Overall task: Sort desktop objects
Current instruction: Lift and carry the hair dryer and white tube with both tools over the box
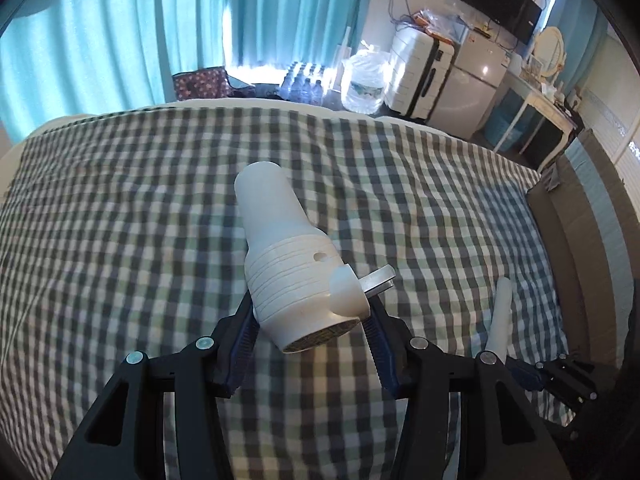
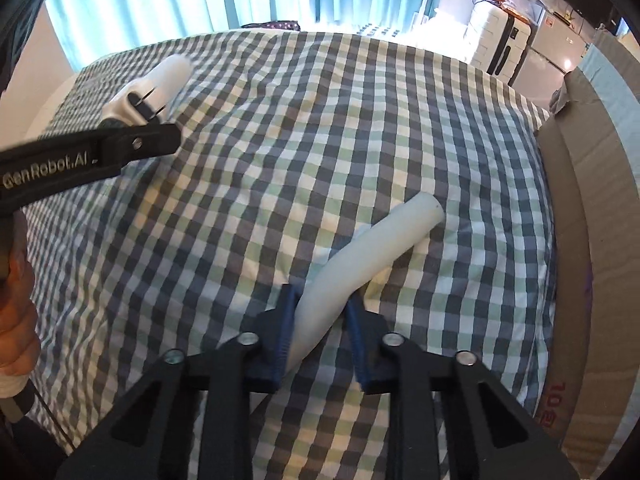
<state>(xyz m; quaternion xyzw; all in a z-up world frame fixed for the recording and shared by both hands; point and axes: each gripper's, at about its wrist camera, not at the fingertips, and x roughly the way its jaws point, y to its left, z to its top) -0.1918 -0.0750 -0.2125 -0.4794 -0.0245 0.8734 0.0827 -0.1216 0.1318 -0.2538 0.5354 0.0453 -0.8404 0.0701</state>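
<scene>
My left gripper [image 1: 310,320] is shut on a white hair-dryer body [image 1: 292,256], with its nozzle pointing away and its grille end toward the camera, held above the checked bedspread [image 1: 140,208]. My right gripper [image 2: 320,320] is shut on a white tube-shaped handle [image 2: 372,252] that slants up to the right over the bedspread [image 2: 280,120]. The handle also shows in the left wrist view [image 1: 500,312] at the right. The left gripper and the dryer body [image 2: 160,80] show at the upper left of the right wrist view.
A cardboard box [image 2: 592,200] stands along the bed's right edge. Beyond the bed are teal curtains [image 1: 100,40], water bottles [image 1: 304,84], a white suitcase [image 1: 420,72], a small fridge [image 1: 468,80] and a dressing table [image 1: 532,108].
</scene>
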